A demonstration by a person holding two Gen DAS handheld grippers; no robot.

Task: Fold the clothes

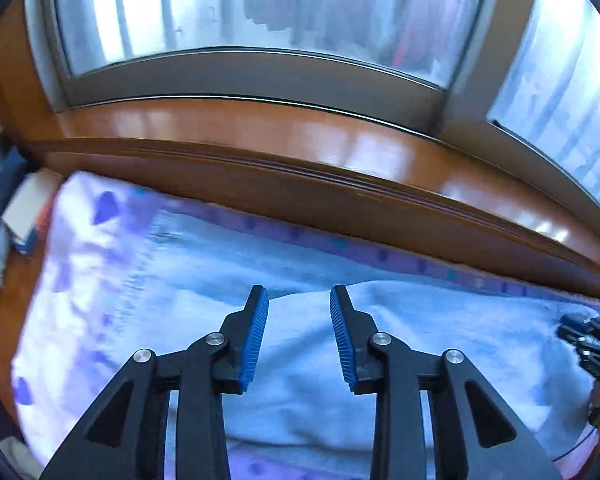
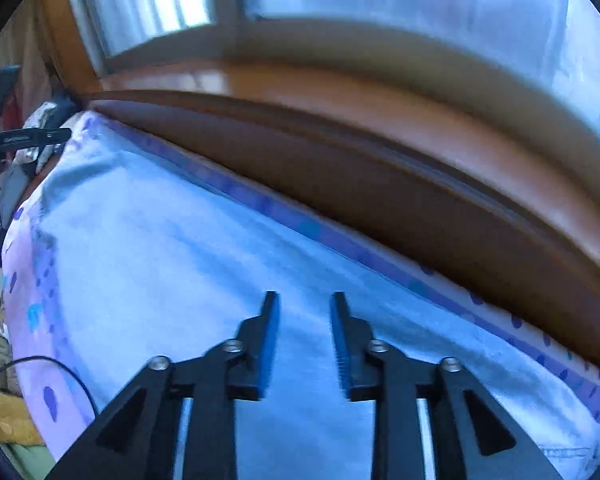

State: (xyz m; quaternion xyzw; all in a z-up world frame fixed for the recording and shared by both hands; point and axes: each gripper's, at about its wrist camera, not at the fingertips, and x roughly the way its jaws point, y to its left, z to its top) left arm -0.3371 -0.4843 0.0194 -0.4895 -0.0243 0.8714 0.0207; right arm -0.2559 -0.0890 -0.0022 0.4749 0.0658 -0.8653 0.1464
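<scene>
- While both hand-held tools hang over the bed, the left gripper (image 1: 299, 292), black with ribbed blue pads (image 1: 256, 340), stands with its jaws spread apart and nothing between them; it tilts steeply downward.
- Right gripper (image 2: 305, 298), same black build with blue pads (image 2: 270, 344): jaws likewise parted, nothing pinched, pointing down at the cloth.
- Pale blue soft cloth garment (image 1: 300, 380), the task's item: lies spread directly beneath and ahead of the left gripper's fingertips, with a raised fold edge running just beyond them. In the right wrist view the same garment (image 2: 180, 240) stretches out flat ahead and to the left of the right gripper, and a stitched hem shows at the lower right edge. Whether either gripper's tips touch the fabric cannot be told.
- White-and-lilac bedsheet with blue and purple teardrop spots (image 1: 80, 240): under the garment, showing as a border to the left of the left gripper and along the far side.
- Glossy orange-brown wooden window ledge (image 1: 260, 128): runs across beyond the garment, ahead of both grippers.
- Grey-framed window with frosted panes (image 1: 260, 12): above the ledge, farthest ahead.
- Small white box with a blue and orange side (image 1: 24, 216): far left of the left gripper, off the sheet's corner.
- Thin black cable (image 2: 52, 364): crosses the sheet at the lower left of the right gripper.
- Yellow and green bundled fabrics (image 2: 8, 416): off the bed edge, left of the right gripper; blurred.
</scene>
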